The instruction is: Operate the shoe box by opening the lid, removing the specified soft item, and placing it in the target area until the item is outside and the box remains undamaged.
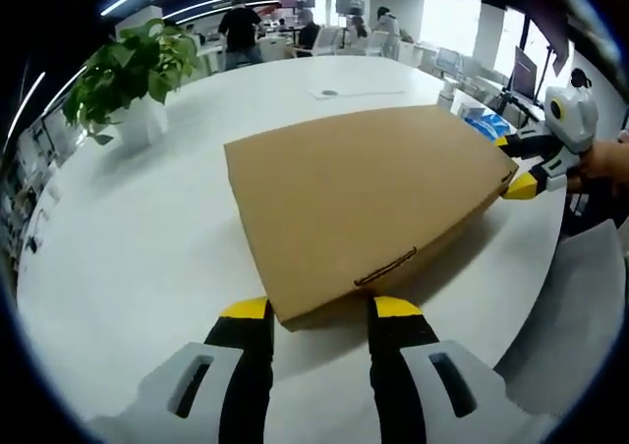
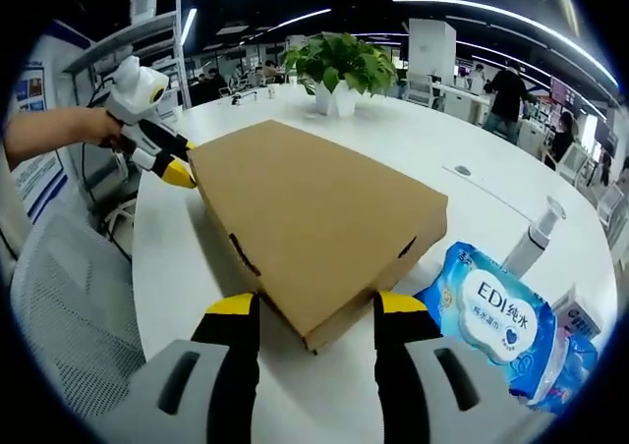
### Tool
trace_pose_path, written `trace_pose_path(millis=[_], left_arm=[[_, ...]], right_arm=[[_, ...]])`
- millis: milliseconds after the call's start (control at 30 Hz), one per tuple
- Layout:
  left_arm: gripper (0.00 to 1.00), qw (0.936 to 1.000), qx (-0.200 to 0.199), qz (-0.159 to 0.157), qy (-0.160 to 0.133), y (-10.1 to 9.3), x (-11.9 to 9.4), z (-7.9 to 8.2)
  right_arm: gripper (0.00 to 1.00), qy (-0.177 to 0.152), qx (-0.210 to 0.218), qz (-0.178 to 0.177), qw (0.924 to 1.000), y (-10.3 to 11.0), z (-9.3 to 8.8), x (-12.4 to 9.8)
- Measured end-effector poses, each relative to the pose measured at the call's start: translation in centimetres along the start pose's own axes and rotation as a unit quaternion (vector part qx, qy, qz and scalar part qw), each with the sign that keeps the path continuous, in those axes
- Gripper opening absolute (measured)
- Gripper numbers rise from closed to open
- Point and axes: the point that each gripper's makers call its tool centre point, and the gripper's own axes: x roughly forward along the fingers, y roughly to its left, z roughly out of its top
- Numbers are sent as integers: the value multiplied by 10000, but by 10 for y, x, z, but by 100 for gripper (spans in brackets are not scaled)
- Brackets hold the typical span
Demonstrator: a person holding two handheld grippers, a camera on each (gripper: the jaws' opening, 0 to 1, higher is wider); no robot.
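Note:
A flat brown cardboard shoe box point(image 1: 364, 203) lies on the white round table point(image 1: 138, 257) with its lid down, so its inside is hidden. My left gripper point(image 1: 320, 311) is open, its yellow-tipped jaws standing either side of the box's near corner. At the opposite corner the right gripper point(image 1: 513, 164) comes in from the right, held by a hand. In the right gripper view the box point(image 2: 314, 208) runs away from my open right gripper point(image 2: 316, 305), whose jaws flank the near corner. The left gripper point(image 2: 184, 161) sits at the far corner.
A potted plant point(image 1: 128, 81) point(image 2: 339, 66) stands on the table beyond the box. A blue pack of wet wipes point(image 2: 491, 316) and a white spray bottle point(image 2: 536, 238) lie beside the right gripper. A grey mesh chair point(image 2: 69, 306) stands at the table's edge. People are at far desks.

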Motion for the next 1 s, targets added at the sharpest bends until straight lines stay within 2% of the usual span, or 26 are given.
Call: trace_pose_path(millis=[1000], left_arm=[[36, 9999, -21, -121, -5, 18, 37, 47]], right_arm=[[42, 171, -155, -20, 9997, -54, 20, 24]])
